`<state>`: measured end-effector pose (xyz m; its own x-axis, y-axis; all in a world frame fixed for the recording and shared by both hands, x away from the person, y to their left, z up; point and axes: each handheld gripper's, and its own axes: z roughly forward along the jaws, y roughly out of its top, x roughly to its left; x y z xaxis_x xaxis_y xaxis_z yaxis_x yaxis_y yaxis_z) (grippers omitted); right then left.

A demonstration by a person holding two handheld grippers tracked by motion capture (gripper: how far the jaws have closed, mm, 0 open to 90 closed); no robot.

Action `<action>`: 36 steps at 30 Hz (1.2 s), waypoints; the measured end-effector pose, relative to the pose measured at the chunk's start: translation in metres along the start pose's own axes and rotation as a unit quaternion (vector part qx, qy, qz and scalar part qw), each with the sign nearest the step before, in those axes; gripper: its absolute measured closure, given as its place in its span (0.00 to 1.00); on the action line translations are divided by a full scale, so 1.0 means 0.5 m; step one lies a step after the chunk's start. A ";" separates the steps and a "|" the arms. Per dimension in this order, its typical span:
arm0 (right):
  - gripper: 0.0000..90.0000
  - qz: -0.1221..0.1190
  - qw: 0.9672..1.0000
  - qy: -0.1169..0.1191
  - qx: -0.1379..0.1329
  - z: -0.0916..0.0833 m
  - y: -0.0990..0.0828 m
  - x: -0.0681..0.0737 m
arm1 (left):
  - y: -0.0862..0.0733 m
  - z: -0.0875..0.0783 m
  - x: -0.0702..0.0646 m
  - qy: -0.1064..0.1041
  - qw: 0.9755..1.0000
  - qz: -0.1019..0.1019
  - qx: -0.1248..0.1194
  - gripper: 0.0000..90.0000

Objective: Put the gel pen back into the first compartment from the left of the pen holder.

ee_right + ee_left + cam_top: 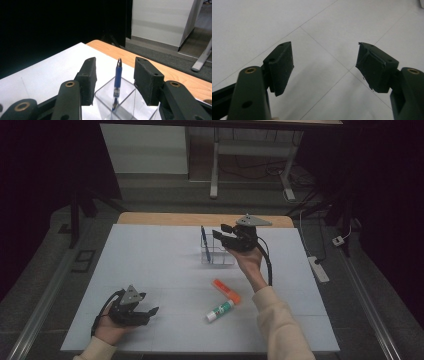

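Above the bench, high view: bench with a white cover. Clear pen holder stands right of centre toward the far edge, a blue pen upright in its left compartment. Right gripper is level with the holder's top, just right of the pen, its fingers pointing left at it. Near of the holder lie an orange marker and a green-capped glue stick, close together, both well apart from the holder. Left gripper rests at the near left corner of the bench, idle.

Left gripper view: fingers stand wide apart with bare white bench between them; nothing held.

Right gripper view: fingers part-open, either side of the pen but clear of it; no contact visible, nothing gripped. Pen leans slightly in the clear holder, tip up.

Risks, as judged:
- A finger pad knocking the pen's upper end sideways could tip it against the divider, or rock the light holder.
- Lowering the fingers too far could strike the holder's rim and shove it along the smooth cover.
- Any pull or drift while the fingers straddle the pen could drag it out aslant and topple the holder toward the marker.
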<state>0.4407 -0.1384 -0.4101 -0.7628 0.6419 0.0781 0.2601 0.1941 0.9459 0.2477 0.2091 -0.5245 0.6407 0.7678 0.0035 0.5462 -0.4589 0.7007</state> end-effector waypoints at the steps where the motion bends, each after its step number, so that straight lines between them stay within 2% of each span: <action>1: 0.58 -0.001 1.000 0.001 0.000 -0.004 -0.002 0.001 | 0.000 0.000 0.000 0.000 1.000 0.000 -0.001 0.33; 5: 0.58 -0.002 1.000 0.006 0.009 -0.021 -0.009 0.003 | 0.000 0.000 -0.001 0.001 1.000 0.001 0.001 0.33; 11: 0.58 0.011 1.000 0.014 0.013 -0.052 -0.026 0.002 | -0.001 -0.002 -0.001 0.002 1.000 -0.001 0.000 0.33; 16: 0.57 0.008 1.000 0.016 0.026 -0.078 -0.045 0.000 | 0.000 -0.002 -0.004 0.004 1.000 0.000 0.000 0.32; 20: 0.56 0.010 0.999 0.026 0.038 -0.096 -0.062 0.002 | 0.000 -0.002 -0.004 0.004 1.000 -0.002 -0.001 0.32; 32: 0.55 -0.010 0.997 0.027 0.075 -0.144 -0.105 0.017 | 0.000 -0.004 -0.003 0.006 1.000 -0.003 -0.004 0.32; 36: 0.55 -0.009 0.996 0.027 0.083 -0.163 -0.114 0.017 | 0.000 -0.003 -0.002 0.007 1.000 -0.002 -0.003 0.32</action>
<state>0.3712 -0.2041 -0.4376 -0.7978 0.5973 0.0828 0.3369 0.3276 0.8827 0.2460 0.2089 -0.5232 0.6312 0.7755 0.0106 0.5450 -0.4532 0.7054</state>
